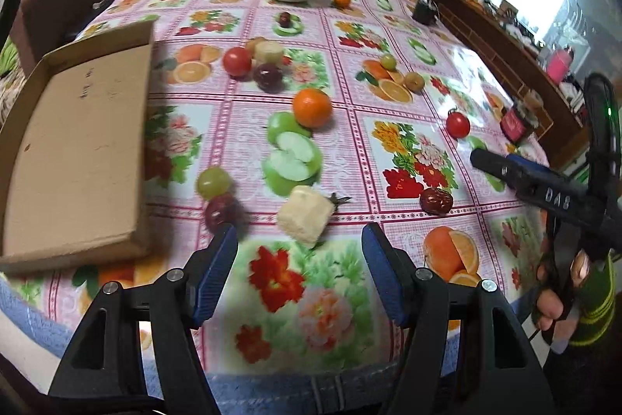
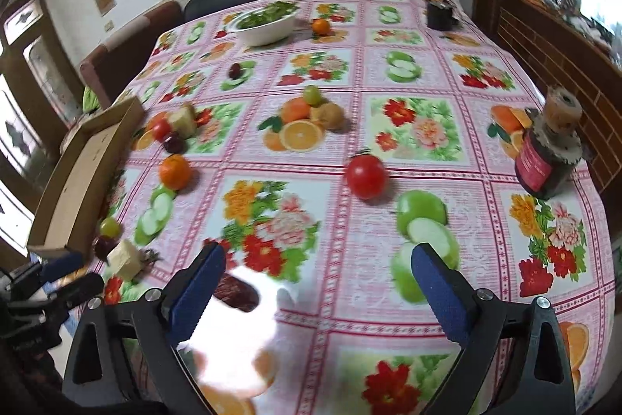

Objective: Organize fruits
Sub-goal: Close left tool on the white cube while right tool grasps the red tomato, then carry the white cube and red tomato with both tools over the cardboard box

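Observation:
My left gripper (image 1: 301, 236) is open, low over the near table edge. Just beyond its tips lies a pale yellow fruit cube (image 1: 305, 214). A green grape (image 1: 213, 181) and a dark plum (image 1: 219, 212) sit by its left finger, next to the open cardboard box (image 1: 77, 142). My right gripper (image 2: 318, 255) is also open, jaws wide. A dark red date (image 2: 235, 292) lies on the cloth close inside its left finger, with the pads apart from it. A red tomato (image 2: 365, 175) sits ahead of it. An orange (image 1: 312, 107) rests mid-table.
More fruit lies farther back: a tomato (image 1: 237, 61), a plum (image 1: 267, 76) and a banana piece (image 1: 268, 51). A white bowl of greens (image 2: 266, 22) stands at the far edge and a dark red jar (image 2: 544, 162) at the right edge. Glare washes out the cloth under the right gripper.

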`<state>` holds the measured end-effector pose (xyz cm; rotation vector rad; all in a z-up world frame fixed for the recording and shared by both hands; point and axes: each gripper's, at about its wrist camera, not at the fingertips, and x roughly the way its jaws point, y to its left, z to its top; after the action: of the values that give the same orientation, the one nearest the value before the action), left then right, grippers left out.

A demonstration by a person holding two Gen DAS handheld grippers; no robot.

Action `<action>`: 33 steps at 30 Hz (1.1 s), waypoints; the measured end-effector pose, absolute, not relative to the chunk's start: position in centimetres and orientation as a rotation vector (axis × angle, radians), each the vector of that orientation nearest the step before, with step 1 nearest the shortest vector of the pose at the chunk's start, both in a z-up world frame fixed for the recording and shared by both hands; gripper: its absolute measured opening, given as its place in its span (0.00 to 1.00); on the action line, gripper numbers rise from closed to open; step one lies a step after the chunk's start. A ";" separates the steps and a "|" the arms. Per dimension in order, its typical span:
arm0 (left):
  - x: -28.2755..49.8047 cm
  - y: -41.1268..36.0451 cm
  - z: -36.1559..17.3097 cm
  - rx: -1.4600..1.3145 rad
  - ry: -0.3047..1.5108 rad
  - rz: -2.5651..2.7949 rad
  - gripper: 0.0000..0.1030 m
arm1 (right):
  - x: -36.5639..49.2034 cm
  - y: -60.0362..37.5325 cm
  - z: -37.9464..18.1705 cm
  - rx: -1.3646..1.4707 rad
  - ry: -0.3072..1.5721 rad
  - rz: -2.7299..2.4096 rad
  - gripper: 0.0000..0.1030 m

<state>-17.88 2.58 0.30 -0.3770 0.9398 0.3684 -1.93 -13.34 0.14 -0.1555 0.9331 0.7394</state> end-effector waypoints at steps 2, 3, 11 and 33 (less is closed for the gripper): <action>-17.0 2.4 -0.3 -0.370 0.959 0.360 0.64 | -0.9 -13.7 -0.2 -0.138 0.940 0.717 0.89; -16.8 2.5 -0.5 -0.372 0.968 0.356 0.64 | -0.2 -13.9 -0.3 -0.128 0.939 0.709 0.86; -15.7 2.4 -2.2 -0.355 1.001 0.356 0.53 | 4.1 -12.1 -2.1 -0.151 0.956 0.672 0.71; -18.1 3.5 2.4 -0.326 0.868 0.412 0.33 | -3.6 -6.2 1.5 -0.323 0.824 0.846 0.32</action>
<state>-18.14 3.49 2.41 -0.3256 0.8679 0.4115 -3.62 -6.20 1.47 -0.3232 0.8242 0.8457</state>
